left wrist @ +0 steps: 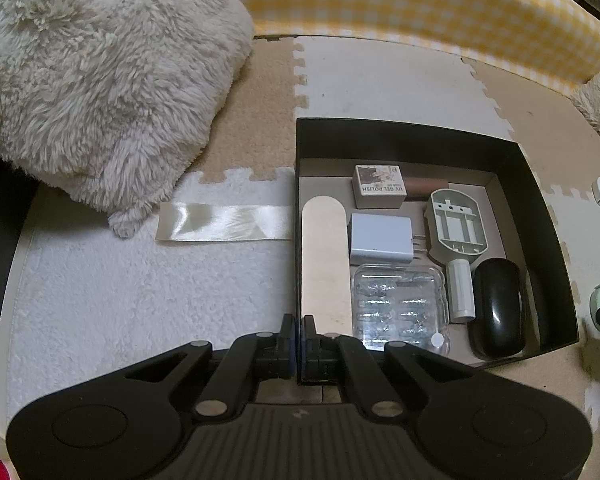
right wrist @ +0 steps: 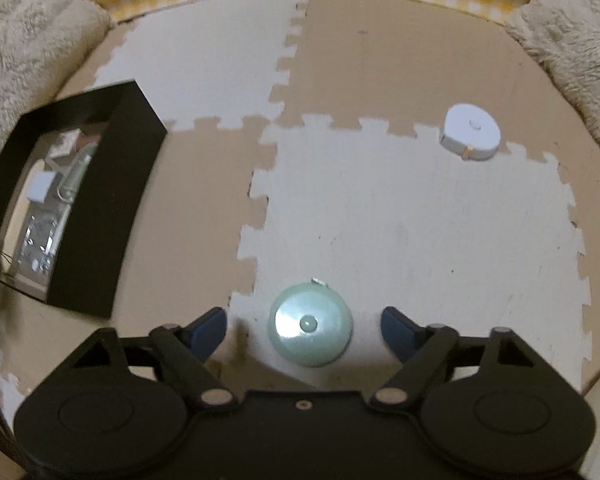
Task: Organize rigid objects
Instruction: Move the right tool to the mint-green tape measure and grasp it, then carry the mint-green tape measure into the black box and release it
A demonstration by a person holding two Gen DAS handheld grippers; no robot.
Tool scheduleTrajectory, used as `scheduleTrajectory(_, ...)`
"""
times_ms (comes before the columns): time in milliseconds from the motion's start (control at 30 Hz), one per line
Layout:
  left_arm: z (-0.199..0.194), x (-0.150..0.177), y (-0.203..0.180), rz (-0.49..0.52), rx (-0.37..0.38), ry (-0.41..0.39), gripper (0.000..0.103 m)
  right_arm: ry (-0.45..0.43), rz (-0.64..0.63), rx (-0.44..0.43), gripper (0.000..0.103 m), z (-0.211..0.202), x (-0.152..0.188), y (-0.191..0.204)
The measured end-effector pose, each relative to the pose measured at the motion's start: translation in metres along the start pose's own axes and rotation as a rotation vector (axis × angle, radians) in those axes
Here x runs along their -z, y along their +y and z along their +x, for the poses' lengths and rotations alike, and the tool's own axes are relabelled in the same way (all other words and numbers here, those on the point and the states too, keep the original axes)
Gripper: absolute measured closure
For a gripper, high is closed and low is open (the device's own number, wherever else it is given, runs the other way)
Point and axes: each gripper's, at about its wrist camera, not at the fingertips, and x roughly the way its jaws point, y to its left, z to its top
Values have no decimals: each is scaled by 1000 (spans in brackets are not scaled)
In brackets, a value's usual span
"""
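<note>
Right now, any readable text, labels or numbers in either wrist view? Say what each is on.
"UV GEL POLISH": on the side of the small white box in the black box, printed upside down in the left wrist view.
Smaller print and a logo on that box's top: too small to read.
Green round tape measure and white round tape measure: no readable text.
</note>
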Motion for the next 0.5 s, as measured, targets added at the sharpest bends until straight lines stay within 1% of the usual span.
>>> scheduleTrajectory(67, 0, 0, 0, 0, 0, 0, 101, 12, -4, 0, 24, 4, 2, 0)
scheduleTrajectory(133, 0, 0, 0, 1, -1, 0, 101, 21, -8, 5, 31, 8, 3, 1)
scheduleTrajectory(200, 0, 0, 0, 0, 0, 0, 101, 27, -11, 9, 41, 10, 2, 2)
scheduleTrajectory(300, 0, 0, 0, 0, -1, 0, 101, 38, -21, 17, 51, 12, 2, 2)
scheduleTrajectory(367, 0, 0, 0, 0, 0, 0, 101, 39, -30, 26, 52, 13, 0, 3)
scheduleTrajectory(500, 0, 0, 0, 0, -1, 0, 101, 24, -40, 17, 53, 10, -1, 4)
